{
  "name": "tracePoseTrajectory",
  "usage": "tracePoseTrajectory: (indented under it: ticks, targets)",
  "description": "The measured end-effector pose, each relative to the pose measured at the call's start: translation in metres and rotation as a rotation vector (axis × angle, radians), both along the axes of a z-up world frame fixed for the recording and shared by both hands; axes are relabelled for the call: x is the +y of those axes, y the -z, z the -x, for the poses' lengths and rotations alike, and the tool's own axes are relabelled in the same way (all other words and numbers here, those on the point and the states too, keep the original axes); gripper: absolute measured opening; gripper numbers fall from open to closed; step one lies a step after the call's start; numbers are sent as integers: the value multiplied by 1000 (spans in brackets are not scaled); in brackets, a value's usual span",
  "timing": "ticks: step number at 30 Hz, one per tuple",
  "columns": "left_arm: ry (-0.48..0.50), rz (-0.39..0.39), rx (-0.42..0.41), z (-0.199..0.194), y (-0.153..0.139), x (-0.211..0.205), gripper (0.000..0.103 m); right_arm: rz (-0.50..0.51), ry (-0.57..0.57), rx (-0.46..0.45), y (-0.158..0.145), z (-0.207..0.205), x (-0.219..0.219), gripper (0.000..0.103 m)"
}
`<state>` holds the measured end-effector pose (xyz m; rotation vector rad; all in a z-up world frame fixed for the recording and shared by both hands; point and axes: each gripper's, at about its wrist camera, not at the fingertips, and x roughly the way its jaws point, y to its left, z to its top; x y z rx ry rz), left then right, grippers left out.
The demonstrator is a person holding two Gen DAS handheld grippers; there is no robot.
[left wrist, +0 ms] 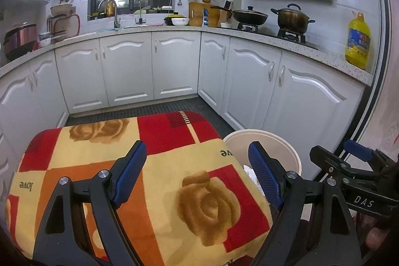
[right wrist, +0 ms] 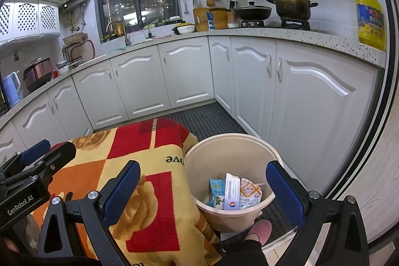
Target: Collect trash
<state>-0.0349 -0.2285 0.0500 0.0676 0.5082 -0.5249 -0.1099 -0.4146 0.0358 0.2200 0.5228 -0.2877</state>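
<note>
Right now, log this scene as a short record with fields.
bin: beige trash bin on the floor beside the blanket-covered surface
bin contents: several wrappers
left gripper: fingers open, empty, above the blanket
right gripper: fingers open, empty, above the bin
loose trash on blanket: none visible
</note>
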Motion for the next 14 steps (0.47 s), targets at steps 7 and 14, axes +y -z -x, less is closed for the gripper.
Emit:
tracePoseTrajectory:
  ticks: [7,14]
  targets:
    - [7,-7,-5,-3,4,-3,83,-4,9,10,3,-3,-4,100]
    - [11,-22,-8,-2,7,-6,83,-16,24,12,5,-4,-11,100]
